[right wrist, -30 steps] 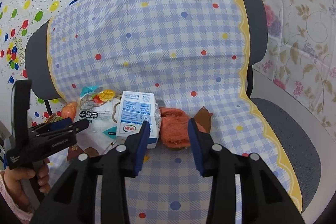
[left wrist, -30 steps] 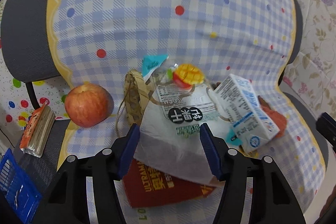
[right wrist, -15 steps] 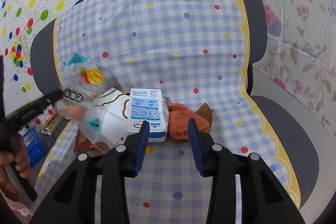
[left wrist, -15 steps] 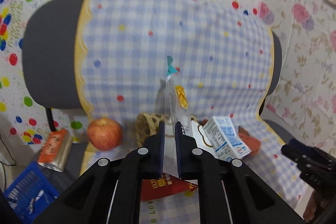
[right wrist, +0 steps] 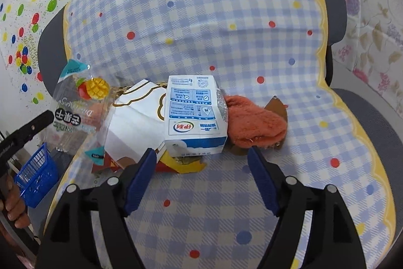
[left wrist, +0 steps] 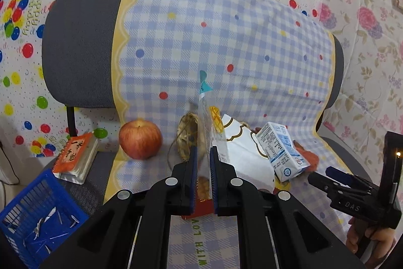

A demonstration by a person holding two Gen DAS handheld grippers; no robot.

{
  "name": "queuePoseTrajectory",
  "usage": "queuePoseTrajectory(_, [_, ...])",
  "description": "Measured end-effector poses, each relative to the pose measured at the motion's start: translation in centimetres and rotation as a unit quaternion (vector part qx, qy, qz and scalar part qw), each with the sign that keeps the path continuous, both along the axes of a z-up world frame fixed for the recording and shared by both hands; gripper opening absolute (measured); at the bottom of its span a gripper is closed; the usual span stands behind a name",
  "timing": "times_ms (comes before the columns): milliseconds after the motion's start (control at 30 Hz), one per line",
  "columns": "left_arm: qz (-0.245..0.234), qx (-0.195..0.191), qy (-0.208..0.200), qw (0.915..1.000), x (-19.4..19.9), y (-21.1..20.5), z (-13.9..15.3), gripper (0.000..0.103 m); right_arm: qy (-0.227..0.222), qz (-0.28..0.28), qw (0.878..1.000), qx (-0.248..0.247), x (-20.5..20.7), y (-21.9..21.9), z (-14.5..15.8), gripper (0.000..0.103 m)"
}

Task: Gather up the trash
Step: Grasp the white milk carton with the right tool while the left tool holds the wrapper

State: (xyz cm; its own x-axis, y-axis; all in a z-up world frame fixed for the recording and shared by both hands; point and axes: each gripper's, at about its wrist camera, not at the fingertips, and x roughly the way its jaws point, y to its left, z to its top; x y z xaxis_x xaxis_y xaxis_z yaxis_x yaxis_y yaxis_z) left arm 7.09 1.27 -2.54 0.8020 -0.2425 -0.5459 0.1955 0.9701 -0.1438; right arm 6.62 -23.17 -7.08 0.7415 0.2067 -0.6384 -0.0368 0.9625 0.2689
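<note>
Left gripper [left wrist: 202, 163]: clamped on the clear mango snack wrapper [right wrist: 80, 107], held clear of the chair seat [right wrist: 252, 193], edge-on between the pads.
Right gripper [right wrist: 201, 163]: jaws opening, nothing between them.
Milk carton [right wrist: 195, 115]: lies flat on the checked seat cover, just ahead of the right fingers, touching the orange plush toy [right wrist: 254, 122] on its right.
Long axis: runs straight away from the fingers, so the jaws would straddle its narrow width.
Nearer hand: right, by judgement.
Blue basket [left wrist: 32, 213]: beside the seat, on the left gripper's side.
</note>
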Motion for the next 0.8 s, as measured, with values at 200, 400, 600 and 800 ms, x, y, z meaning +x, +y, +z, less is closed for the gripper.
queuePoseTrajectory(200, [0.004,0.004,0.002,1.0,1.0,0.0,-0.7,0.01,0.006,0.011,1.0,0.013,2.6,0.4,-1.1,0.074])
queuePoseTrajectory(400, [0.007,0.005,0.007,0.9999,1.9,0.0,-1.1,0.01,0.01,0.009,1.0,0.012,4.1,0.7,-1.5,0.074])
queuePoseTrajectory(600, [0.005,0.004,0.006,1.0,1.5,-0.2,-1.0,0.01,-0.014,0.0,1.0,-0.017,2.3,1.1,-0.2,0.066])
queuePoseTrajectory(800, [-0.007,0.001,-0.026,0.9996,-0.7,-0.6,1.7,0.01,-0.05,0.0,0.998,-0.033,-2.4,1.1,4.7,0.066])
